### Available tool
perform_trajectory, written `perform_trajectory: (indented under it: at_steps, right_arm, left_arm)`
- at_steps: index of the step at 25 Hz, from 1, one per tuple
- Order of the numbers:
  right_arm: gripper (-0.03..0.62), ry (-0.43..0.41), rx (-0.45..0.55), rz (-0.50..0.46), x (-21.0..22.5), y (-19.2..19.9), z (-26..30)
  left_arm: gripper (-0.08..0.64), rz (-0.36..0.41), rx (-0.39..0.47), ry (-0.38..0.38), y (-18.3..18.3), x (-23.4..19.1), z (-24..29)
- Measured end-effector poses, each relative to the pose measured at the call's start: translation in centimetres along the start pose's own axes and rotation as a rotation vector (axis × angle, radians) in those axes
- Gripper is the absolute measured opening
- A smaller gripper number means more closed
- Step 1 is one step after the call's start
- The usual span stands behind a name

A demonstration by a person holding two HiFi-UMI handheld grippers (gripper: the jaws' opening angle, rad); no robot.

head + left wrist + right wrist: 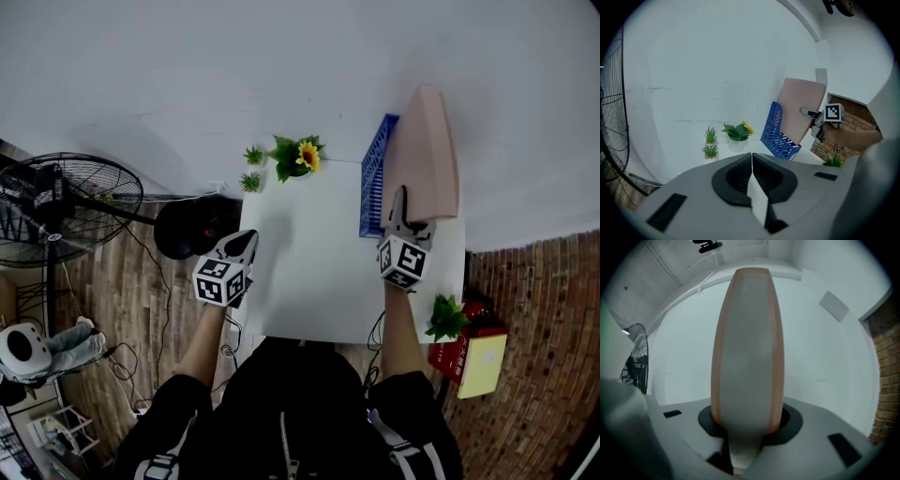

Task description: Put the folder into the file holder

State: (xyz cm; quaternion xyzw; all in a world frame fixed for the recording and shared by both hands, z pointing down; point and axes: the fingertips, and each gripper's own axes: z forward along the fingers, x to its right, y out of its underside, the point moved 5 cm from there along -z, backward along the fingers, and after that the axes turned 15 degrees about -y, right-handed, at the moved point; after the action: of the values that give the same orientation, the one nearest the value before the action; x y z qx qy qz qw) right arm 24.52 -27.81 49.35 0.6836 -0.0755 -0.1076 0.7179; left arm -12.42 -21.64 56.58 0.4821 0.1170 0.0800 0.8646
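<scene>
1. Right tongs (pixel 403 211) are pinched on the near edge of the pink folder (pixel 424 150). The jaws stand partly apart because the fat folder fills the space between them, and both pads squeeze it.
2. Left tongs (pixel 751 161) are closed tight with nothing in them. They hang over the left side of the white table (pixel 309 281), well apart from the folder.
3. The folder sticks out in front of my right tongs, away from me and toward the wall. Its long way runs the same way the tongs point. It stands on its thin edge, not flat, and it leans a bit.
4. The blue file holder (pixel 373 183) sits at the back right of the table, just to the left of the folder. Its long way also runs away from me.
5. In the left gripper view, the folder's low corner is down by the holder's far side. I cannot tell if it is inside a slot yet.
6. My right hand is much nearer, so I think it does the job. The folder needs to go a little left and down into the holder.
</scene>
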Motion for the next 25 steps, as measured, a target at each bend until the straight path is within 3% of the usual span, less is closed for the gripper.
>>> perform_trajectory:
  at_steps: [10,25]
  right_arm:
    - [0.150,-0.001,0.018,0.008,-0.1,-0.2,0.5]
    - [0.150,0.018,-0.023,0.058,0.5,2.9,0.4]
  left_arm:
    - [0.025,-0.003,-0.004,0.001,0.1,-0.1,0.2]
    - [0.025,-0.006,-0.015,-0.009,0.5,-0.3,0.0]
